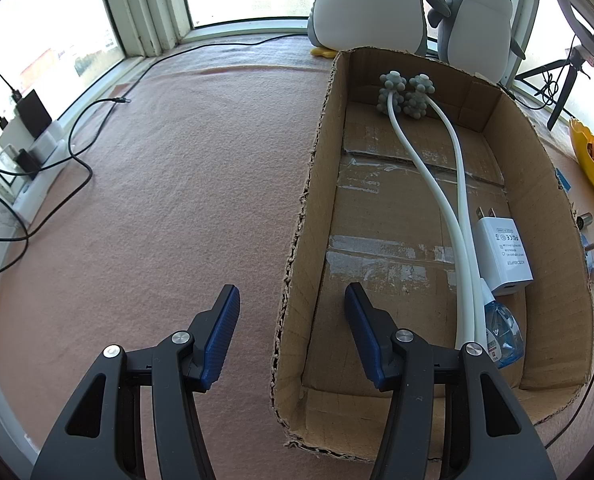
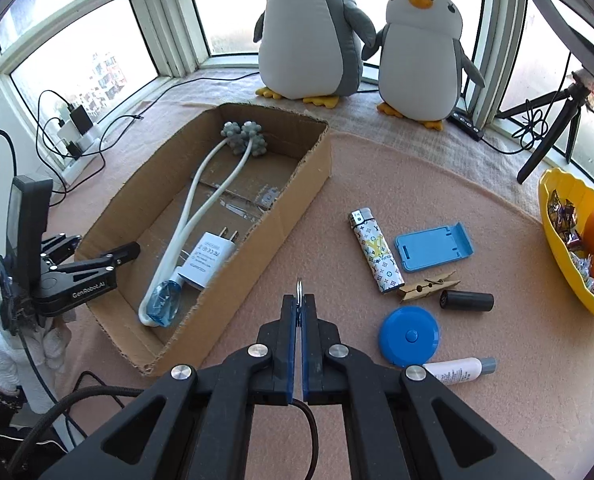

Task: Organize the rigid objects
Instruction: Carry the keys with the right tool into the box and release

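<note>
the right hand-held gripper was clenched on a thin metal ring, which poked up between its tips above the pink tabletop, just beside the cardboard box. the left hand-held gripper straddled the box's wall, clamped on it. inside lay a white charger, a massager and a small blue bottle.

The pink felt-covered surface carries 1 cardboard box, 1 patterned lighter, 1 blue phone stand, 1 wooden clothespin, 1 black cylinder, 1 blue tape measure, 1 white tube, 1 yellow bowl and 2 plush penguins.
</note>
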